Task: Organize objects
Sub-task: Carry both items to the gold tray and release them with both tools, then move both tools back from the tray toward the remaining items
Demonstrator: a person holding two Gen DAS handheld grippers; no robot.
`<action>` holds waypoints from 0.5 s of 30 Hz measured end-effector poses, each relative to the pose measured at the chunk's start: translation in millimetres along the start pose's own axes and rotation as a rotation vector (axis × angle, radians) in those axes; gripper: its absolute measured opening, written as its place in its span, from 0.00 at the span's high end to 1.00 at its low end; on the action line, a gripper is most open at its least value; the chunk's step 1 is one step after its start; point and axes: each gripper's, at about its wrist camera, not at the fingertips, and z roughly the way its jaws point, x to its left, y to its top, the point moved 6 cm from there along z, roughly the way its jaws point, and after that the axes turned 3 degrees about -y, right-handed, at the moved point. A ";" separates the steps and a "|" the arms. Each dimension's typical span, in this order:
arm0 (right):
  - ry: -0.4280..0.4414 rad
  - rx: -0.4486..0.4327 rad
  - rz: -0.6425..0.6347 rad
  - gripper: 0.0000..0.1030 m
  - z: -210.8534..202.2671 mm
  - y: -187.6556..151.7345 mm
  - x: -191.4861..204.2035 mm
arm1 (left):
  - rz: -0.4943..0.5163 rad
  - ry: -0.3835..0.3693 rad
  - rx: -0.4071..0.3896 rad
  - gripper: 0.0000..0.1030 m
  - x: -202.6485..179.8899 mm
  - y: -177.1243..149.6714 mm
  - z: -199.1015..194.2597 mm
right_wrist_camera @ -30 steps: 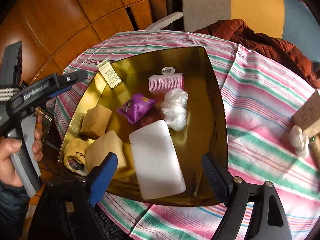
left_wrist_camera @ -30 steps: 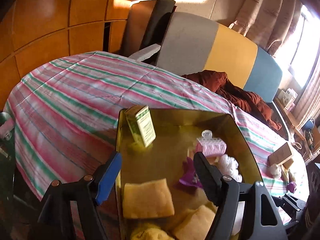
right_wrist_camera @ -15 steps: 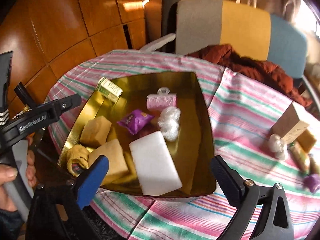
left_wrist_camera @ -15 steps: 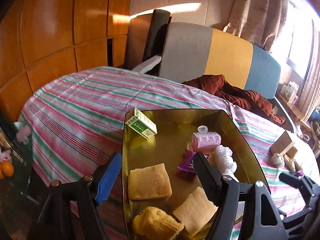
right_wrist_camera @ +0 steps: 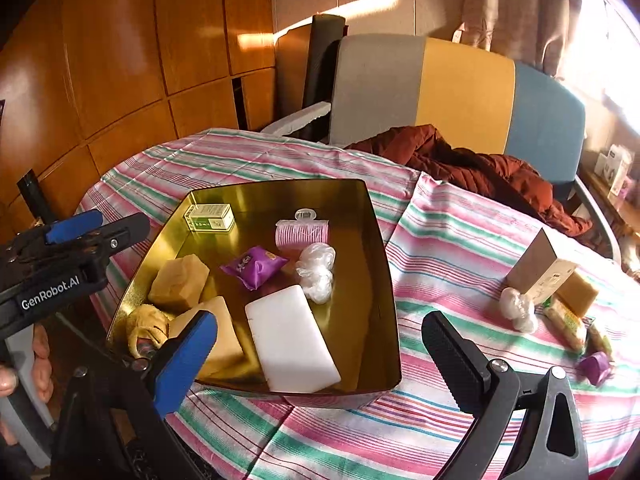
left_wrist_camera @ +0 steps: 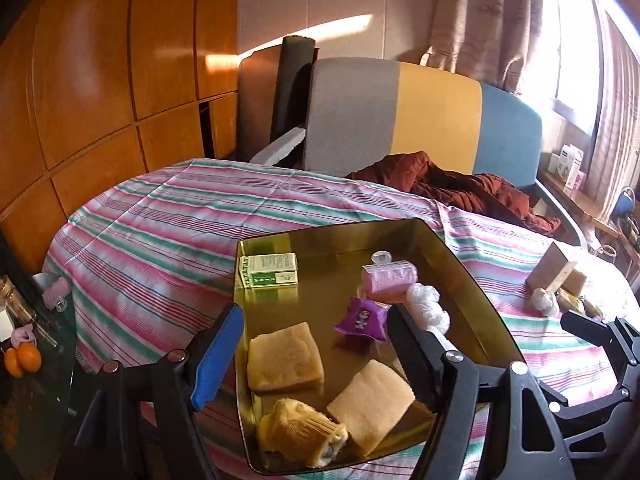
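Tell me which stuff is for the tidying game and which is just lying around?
For the tidying:
gold tray
green box
pink roller
purple packet
white block
sponges
cardboard box
white wad

Just lying around:
red jacket
chair
oranges

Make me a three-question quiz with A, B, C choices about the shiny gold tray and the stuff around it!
1. Where is the small green and white box?
A. in the shiny gold tray's far left corner
B. on the striped cloth
C. on the chair

2. What colour is the ribbed hair roller in the tray?
A. blue
B. pink
C. black

3. How are the right gripper's jaws?
A. shut on the box
B. shut, empty
C. open, empty

A: it lies inside the corner.
B: its ribs are pink.
C: wide gap, nothing between.
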 end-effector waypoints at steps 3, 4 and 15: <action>-0.006 -0.005 0.003 0.00 -1.8 0.0 -2.2 | 0.016 -0.008 0.006 0.27 -7.8 -1.6 -0.6; -0.007 -0.005 0.006 0.00 -2.4 -0.2 -3.5 | 0.020 -0.010 0.007 0.27 -9.8 -2.0 -0.7; -0.045 -0.012 0.046 0.00 -7.0 -3.3 -27.4 | 0.081 -0.036 0.017 0.27 -33.2 -5.6 -1.9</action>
